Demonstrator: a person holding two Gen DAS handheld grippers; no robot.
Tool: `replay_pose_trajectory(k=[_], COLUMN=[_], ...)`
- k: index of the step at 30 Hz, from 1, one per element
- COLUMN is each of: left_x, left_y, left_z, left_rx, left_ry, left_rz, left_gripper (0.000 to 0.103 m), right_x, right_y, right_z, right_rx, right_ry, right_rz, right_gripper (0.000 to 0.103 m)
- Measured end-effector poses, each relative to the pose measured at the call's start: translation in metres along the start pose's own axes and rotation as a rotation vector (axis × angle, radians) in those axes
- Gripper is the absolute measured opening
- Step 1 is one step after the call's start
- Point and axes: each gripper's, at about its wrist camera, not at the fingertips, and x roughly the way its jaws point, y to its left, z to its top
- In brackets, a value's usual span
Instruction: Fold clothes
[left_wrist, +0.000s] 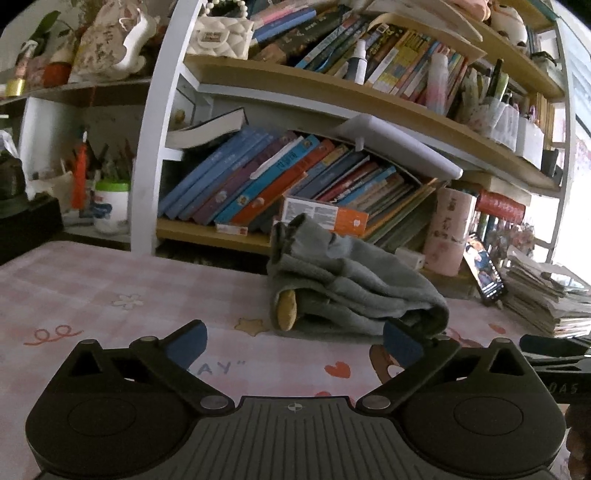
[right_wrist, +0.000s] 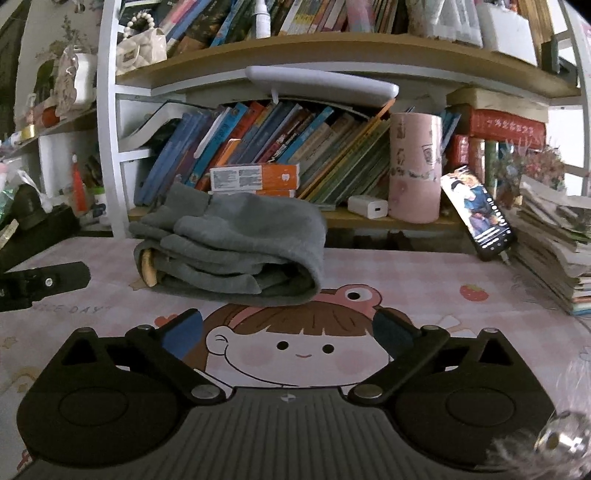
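Observation:
A grey garment (left_wrist: 343, 291) lies folded in a thick bundle on the pink cartoon-printed table cover (left_wrist: 110, 295), with a tan patch showing at its left end. In the right wrist view the same grey garment (right_wrist: 236, 251) sits just beyond the fingers. My left gripper (left_wrist: 295, 343) is open and holds nothing; its right fingertip (left_wrist: 400, 343) is near the bundle's near right corner. My right gripper (right_wrist: 288, 332) is open too, a short way in front of the bundle, over the printed cartoon face. The left gripper (right_wrist: 40, 284) shows at the left edge of the right wrist view.
A bookshelf (right_wrist: 295, 44) packed with leaning books stands right behind the table. A pink cylinder (right_wrist: 415, 166), a white charger (right_wrist: 367, 206), a propped phone (right_wrist: 480, 210) and a stack of magazines (right_wrist: 554, 251) sit at the right. Orange boxes (right_wrist: 255, 177) lie behind the garment.

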Motion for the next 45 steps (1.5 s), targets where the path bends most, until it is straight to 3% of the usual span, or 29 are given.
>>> replay_pose_trajectory(k=[20, 45], left_x=[0.001, 0.003], left_y=[-0.010, -0.015], left_z=[-0.002, -0.004], left_rx=[0.051, 0.078], left_ry=[0.034, 0.043], left_rz=[0.055, 0.071], left_gripper=[0.103, 0.103], right_x=[-0.006, -0.001], right_y=[0.015, 0.012], right_z=[-0.004, -0.004], right_rx=[-0.089, -0.079], right_ry=[0.009, 0.032], right_rz=[-0.036, -0.034], right_gripper=[0.103, 0.103])
